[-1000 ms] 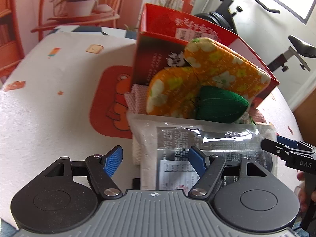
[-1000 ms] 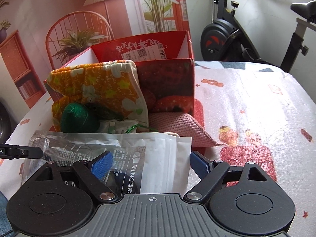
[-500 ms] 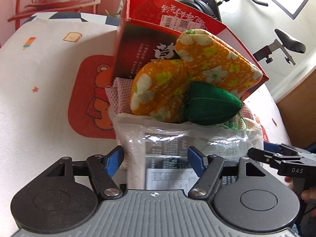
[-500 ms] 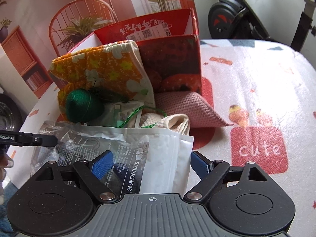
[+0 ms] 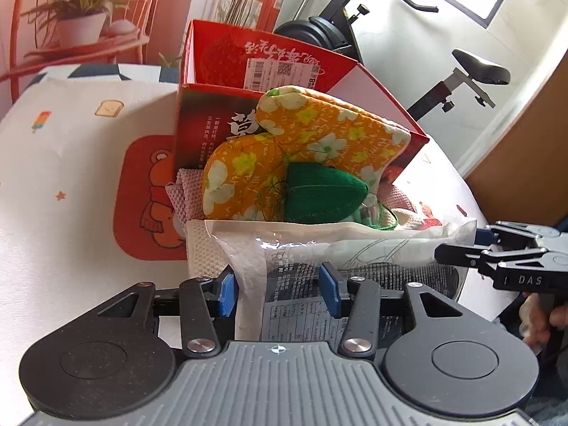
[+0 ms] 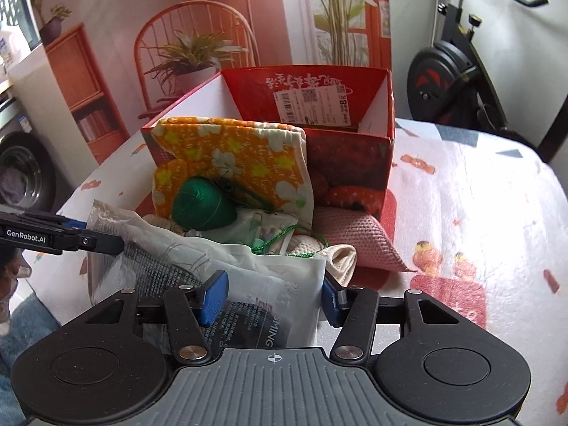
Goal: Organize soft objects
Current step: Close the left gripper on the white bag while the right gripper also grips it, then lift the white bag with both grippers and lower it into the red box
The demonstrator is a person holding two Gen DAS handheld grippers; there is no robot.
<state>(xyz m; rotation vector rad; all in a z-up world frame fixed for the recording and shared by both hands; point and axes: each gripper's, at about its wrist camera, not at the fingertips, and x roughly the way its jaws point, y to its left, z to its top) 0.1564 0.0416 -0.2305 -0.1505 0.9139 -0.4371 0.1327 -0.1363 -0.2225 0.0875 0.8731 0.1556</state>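
STEP: plastic packet [image 5: 319, 248], lying on the table [image 5: 71, 177] before the red box [image 5: 269, 64], is taken at both ends | CLAWS: left claw [image 5: 277, 293] and right claw [image 6: 273, 296] are closing, packet between the pads | NEXT: firm grip judged needed, then a level lift boxward

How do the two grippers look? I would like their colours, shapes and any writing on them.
The left gripper and the right gripper look alike: a grey ribbed base, two round black discs, black link arms with silver pins, and blue pads on the jaws. From the side, the right gripper bears white letters "DAS", and the left gripper bears "GenRobot.AI". No sleeve or cable is visible.
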